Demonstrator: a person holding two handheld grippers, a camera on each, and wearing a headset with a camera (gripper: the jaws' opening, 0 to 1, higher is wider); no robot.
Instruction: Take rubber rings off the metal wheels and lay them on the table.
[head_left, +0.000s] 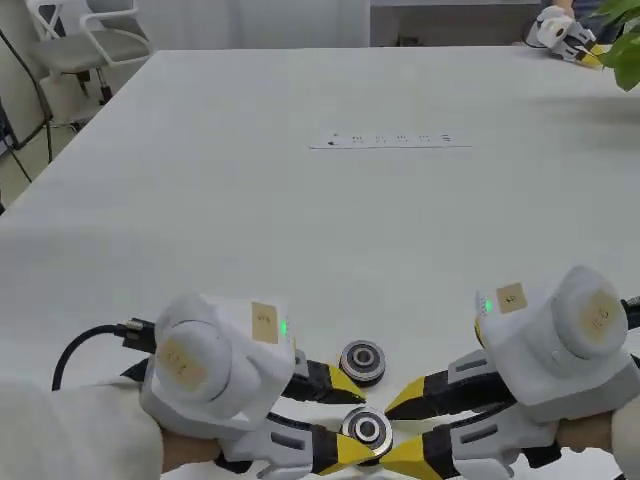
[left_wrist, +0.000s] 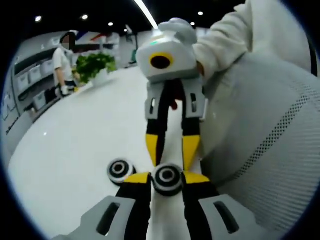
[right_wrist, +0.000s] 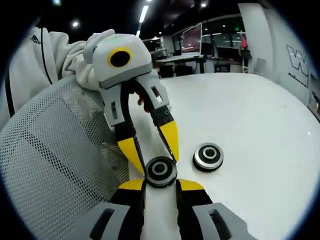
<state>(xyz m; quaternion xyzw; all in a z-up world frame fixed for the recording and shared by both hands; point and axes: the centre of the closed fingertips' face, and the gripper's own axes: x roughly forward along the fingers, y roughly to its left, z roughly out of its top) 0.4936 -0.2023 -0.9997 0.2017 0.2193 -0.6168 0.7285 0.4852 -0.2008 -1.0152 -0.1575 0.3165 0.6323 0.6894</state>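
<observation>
Head view puts the near wheel (head_left: 366, 430) flat on the tabletop (head_left: 300, 220), close to its near edge and about midway along it, with a dark rubber ring (left_wrist: 167, 192) still seated around its rim; the second wheel (head_left: 362, 360) lies just beyond it, apart from both tools and also unstripped; the left gripper (head_left: 350, 418) comes in from the left with its jaws set narrow, the yellow tips touching the near wheel on both flanks in the left gripper view, which reads as a grip on it; the right gripper (head_left: 398, 430) meets the same wheel from the opposite side, its tips likewise narrowed against the rim, so the two appear to pinch one wheel between them. The step in hand looks like the start of peeling the first ring. To do it well, one gripper should hold the metal body steady by its faces while the other catches only the rubber band at one spot and rolls it outward over the rim; squeezing the ring on both sides at once would press it tighter, and a tip that slips could flick the wheel toward the near edge or knock the second one. As for writing, the sleeve (right_wrist: 42, 36) in the right gripper view carries an adidas logo; large pale letters (right_wrist: 299, 60) on the far wall start with a W and are otherwise cut off; small yellow stickers (head_left: 263, 318) on the gripper bodies and a printed strip (head_left: 390, 141) near the tabletop's far edge are too small to read.
</observation>
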